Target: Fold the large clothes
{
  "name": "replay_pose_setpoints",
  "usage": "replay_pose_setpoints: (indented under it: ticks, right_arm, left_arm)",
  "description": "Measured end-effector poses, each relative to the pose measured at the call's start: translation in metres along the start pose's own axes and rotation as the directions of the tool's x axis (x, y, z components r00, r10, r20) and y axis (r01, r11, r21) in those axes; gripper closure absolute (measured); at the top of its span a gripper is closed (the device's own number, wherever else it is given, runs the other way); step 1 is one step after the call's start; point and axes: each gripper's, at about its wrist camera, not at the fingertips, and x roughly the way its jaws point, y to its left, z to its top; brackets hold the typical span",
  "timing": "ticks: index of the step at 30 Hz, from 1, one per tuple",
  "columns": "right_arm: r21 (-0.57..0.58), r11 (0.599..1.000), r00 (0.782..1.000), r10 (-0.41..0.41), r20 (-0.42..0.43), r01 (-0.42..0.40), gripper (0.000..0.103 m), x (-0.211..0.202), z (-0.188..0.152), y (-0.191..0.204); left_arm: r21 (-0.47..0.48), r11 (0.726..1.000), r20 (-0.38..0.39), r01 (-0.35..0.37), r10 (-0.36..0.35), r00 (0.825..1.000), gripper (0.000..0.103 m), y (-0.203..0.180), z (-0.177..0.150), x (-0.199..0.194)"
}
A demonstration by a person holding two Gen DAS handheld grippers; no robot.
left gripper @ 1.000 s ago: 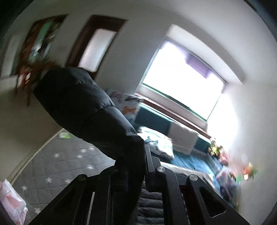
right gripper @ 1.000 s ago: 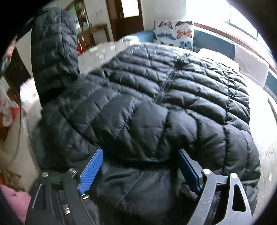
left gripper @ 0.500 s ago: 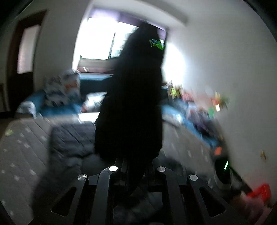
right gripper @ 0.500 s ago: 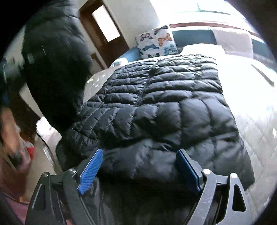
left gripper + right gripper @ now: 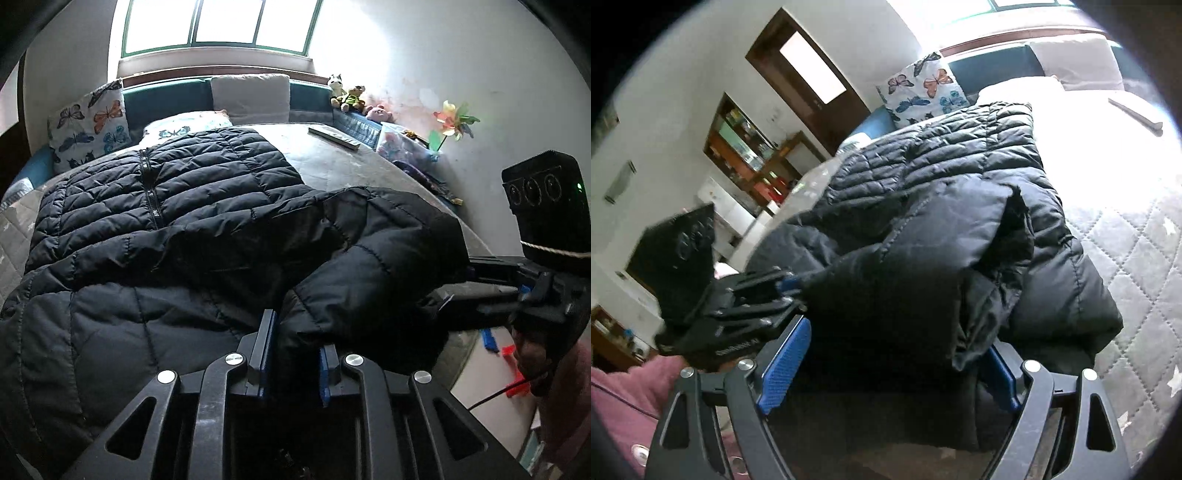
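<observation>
the bed [image 5: 351, 162], covered in a grey quilt with stars, filled most of both views, running from the lower edge up to a teal headboard under the window [image 5: 218, 26] at the top of the left wrist view. the black puffer jacket [image 5: 166, 221] lay spread over the left and middle of the bed, zipper up, with a sleeve [image 5: 369, 258] folded across its near part toward the right of the frame. in the right wrist view the jacket [image 5: 960, 221] filled the centre, its folded sleeve heaped on top.

a butterfly pillow [image 5: 88, 125] leaned at the upper left, just beyond the jacket's far edge. a slim remote [image 5: 334, 137] lay on the bare quilt at upper centre, well apart from the jacket. plush toys [image 5: 349, 96] sat on the ledge at the upper right.

the left claw [image 5: 293, 354], bottom centre, had just been easing apart; sleeve fabric sat between its blue pads, which stood slightly clear of it, so the claw was released. the right claw [image 5: 886, 369], bottom centre of its own view, was spread wide with jacket fabric lying loosely between the pads, not pinched.
</observation>
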Motion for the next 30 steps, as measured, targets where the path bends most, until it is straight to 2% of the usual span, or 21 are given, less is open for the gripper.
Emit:
replay_pose_setpoints:
  ticks: [3, 5, 6, 7, 8, 9, 10, 11, 12, 13, 15, 17, 18, 21, 23, 25, 28, 30]
  right_arm:
    - [0.039, 0.997, 0.997, 0.069, 0.024, -0.07, 0.009, -0.011, 0.005, -0.007]
    - [0.059, 0.992, 0.994, 0.107, 0.035, -0.109, 0.009, -0.016, 0.009, -0.008]
    - [0.068, 0.991, 0.993, 0.115, 0.038, -0.117, 0.009, -0.017, 0.012, -0.009]
    - [0.08, 0.99, 0.992, 0.116, 0.049, -0.12, 0.01, -0.018, 0.015, -0.011]
    - [0.09, 0.989, 0.992, 0.112, 0.057, -0.116, 0.013, -0.019, 0.017, -0.012]
    - [0.099, 0.989, 0.993, 0.106, 0.057, -0.111, 0.019, -0.018, 0.02, -0.013]
    - [0.109, 0.989, 0.993, 0.098, 0.059, -0.104, 0.026, -0.018, 0.023, -0.014]
    - [0.117, 0.99, 0.995, 0.074, 0.063, -0.081, 0.049, -0.017, 0.025, -0.015]
    - [0.121, 0.991, 0.997, 0.053, 0.057, -0.059, 0.055, -0.016, 0.026, -0.016]
    - [0.127, 0.991, 0.998, 0.039, 0.048, -0.045, 0.056, -0.015, 0.029, -0.018]
    - [0.141, 0.99, 0.999, 0.012, 0.043, -0.018, 0.063, -0.015, 0.032, -0.022]
    - [0.142, 0.99, 1.0, -0.008, 0.029, 0.003, 0.063, -0.014, 0.035, -0.025]
    - [0.142, 0.99, 0.999, -0.02, 0.029, 0.015, 0.067, -0.016, 0.036, -0.026]
    - [0.148, 0.987, 0.997, -0.061, 0.037, 0.055, 0.07, -0.018, 0.036, -0.03]
    - [0.146, 0.983, 0.993, -0.115, 0.011, 0.112, 0.07, -0.012, 0.032, -0.036]
    - [0.171, 0.977, 0.992, -0.128, -0.023, 0.13, 0.07, -0.007, 0.025, -0.046]
    - [0.182, 0.97, 0.987, -0.151, -0.059, 0.16, 0.07, -0.007, 0.018, -0.051]
    - [0.16, 0.969, 0.981, -0.18, -0.067, 0.189, 0.069, -0.016, 0.018, -0.047]
  left_arm:
    - [0.009, 1.0, 0.005, 0.022, -0.022, 1.0, 0.074, 0.007, 0.012, -0.022]
    - [0.024, 0.999, 0.002, 0.033, -0.033, 0.999, 0.06, 0.001, 0.014, -0.034]
    - [0.035, 0.999, 0.004, 0.035, -0.035, 0.999, 0.058, -0.001, 0.014, -0.037]
    - [0.052, 0.998, 0.006, 0.041, -0.041, 0.999, 0.052, -0.004, 0.014, -0.041]
    - [0.065, 0.997, 0.009, 0.046, -0.047, 0.999, 0.047, -0.01, 0.012, -0.049]
    - [0.076, 0.996, 0.013, 0.055, -0.057, 0.998, 0.037, -0.013, 0.011, -0.055]
    - [0.087, 0.994, 0.019, 0.069, -0.071, 0.997, 0.034, -0.014, 0.012, -0.06]
    - [0.097, 0.992, 0.027, 0.077, -0.08, 0.996, 0.034, -0.015, 0.011, -0.068]
    - [0.104, 0.991, 0.037, 0.081, -0.086, 0.996, 0.034, -0.016, 0.012, -0.076]
    - [0.108, 0.991, 0.049, 0.083, -0.088, 0.995, 0.034, -0.015, 0.014, -0.084]
    - [0.095, 0.991, 0.071, 0.091, -0.098, 0.993, 0.034, -0.007, 0.019, -0.102]
    - [0.065, 0.993, 0.1, 0.098, -0.104, 0.99, 0.031, 0.006, 0.025, -0.124]
    - [0.052, 0.994, 0.116, 0.092, -0.097, 0.988, 0.031, 0.015, 0.028, -0.133]
    - [0.011, 0.999, 0.147, 0.034, -0.035, 0.989, 0.03, 0.045, 0.032, -0.153]
    - [-0.035, 0.999, 0.133, -0.032, 0.036, 0.99, 0.03, 0.074, 0.031, -0.156]
    - [-0.092, 0.992, 0.095, -0.09, 0.099, 0.991, 0.03, 0.103, 0.024, -0.153]
    - [-0.152, 0.982, 0.057, -0.116, 0.126, 0.99, 0.031, 0.133, 0.008, -0.152]
    - [-0.167, 0.98, 0.038, -0.111, 0.119, 0.992, 0.03, 0.145, -0.007, -0.148]
